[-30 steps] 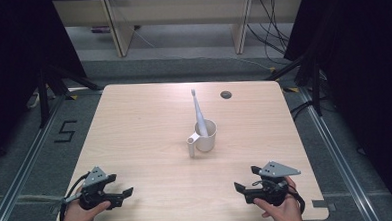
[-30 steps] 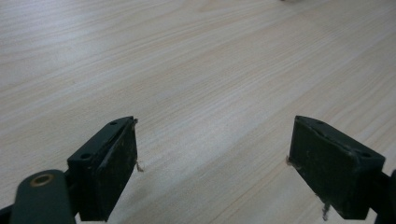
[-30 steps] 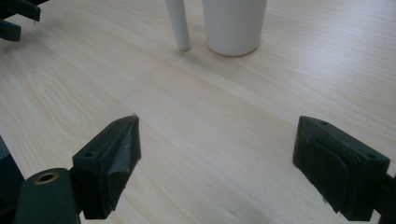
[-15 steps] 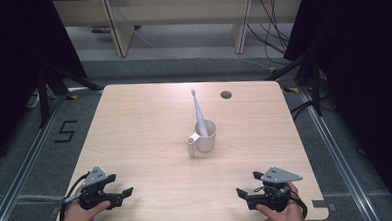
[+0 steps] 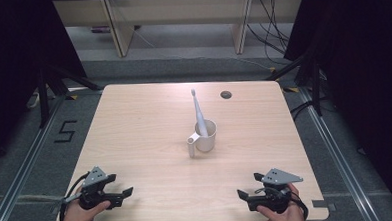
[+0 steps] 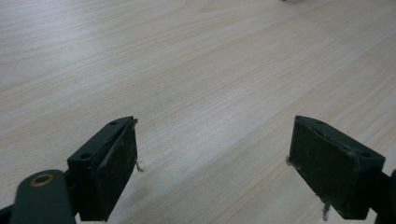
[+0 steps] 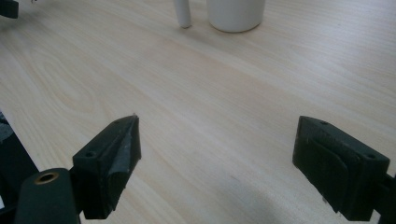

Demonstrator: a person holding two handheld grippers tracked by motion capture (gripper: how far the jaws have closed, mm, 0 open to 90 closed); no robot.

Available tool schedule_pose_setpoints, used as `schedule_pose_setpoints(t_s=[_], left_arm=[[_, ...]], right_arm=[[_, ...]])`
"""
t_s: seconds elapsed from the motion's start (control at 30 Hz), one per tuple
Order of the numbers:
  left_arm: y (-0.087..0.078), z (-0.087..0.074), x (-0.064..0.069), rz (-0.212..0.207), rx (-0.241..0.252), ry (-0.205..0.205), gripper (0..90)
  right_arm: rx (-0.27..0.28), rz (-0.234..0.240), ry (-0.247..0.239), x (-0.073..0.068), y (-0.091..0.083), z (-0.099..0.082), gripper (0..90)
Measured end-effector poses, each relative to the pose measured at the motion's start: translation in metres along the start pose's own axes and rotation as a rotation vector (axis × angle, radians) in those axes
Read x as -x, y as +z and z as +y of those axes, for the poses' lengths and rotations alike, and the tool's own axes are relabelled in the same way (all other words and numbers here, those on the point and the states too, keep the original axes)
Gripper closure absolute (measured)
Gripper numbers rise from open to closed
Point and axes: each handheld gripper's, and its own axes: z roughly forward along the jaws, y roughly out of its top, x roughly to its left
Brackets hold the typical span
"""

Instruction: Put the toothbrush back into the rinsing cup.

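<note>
Left gripper, held in the person's left hand at the near left corner of the pale wood-grain bench: jaws spread wide, nothing between them; in the left gripper view the same gripper hovers just over bare bench surface. A floor marking "5" lies on the grey floor left of the bench. Near the bench centre, well apart from both grippers, stands the white cylindrical ceramic cup, upright, its handle turned toward the near left. A white electric toothbrush stands in the cup, leaning on the rim with its brush head tilted up and toward the far left. In the right gripper view the lower part of the cup and of its handle appear at the top edge. A small round dark grommet sits near the far edge, right of the toothbrush tip. Right gripper, held in the right hand at the near right corner: jaws likewise wide apart and empty, pointing left across the bench; in its own view the gripper faces the cup across open wood.
</note>
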Motion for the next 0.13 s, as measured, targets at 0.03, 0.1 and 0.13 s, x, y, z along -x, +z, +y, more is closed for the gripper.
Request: schedule_pose_setpoints(t_s=[0.03,0.1,0.13], left_arm=[[0.0003,-0.0002,0.0002,0.001,0.006,-0.001,14.9],[-0.0002,0.0001,-0.0004,-0.005,-0.004,0.002,14.8],[-0.0006,0.0004,-0.0004,-0.004,-0.007,0.003,14.8]], right_arm=[[0.0,-0.001,0.0,0.0,0.0002,-0.0001,16.1],[0.0,-0.001,-0.001,0.0001,0.0005,-0.0002,16.2],[-0.002,-0.002,0.0,0.0004,0.0005,-0.0003,16.2]])
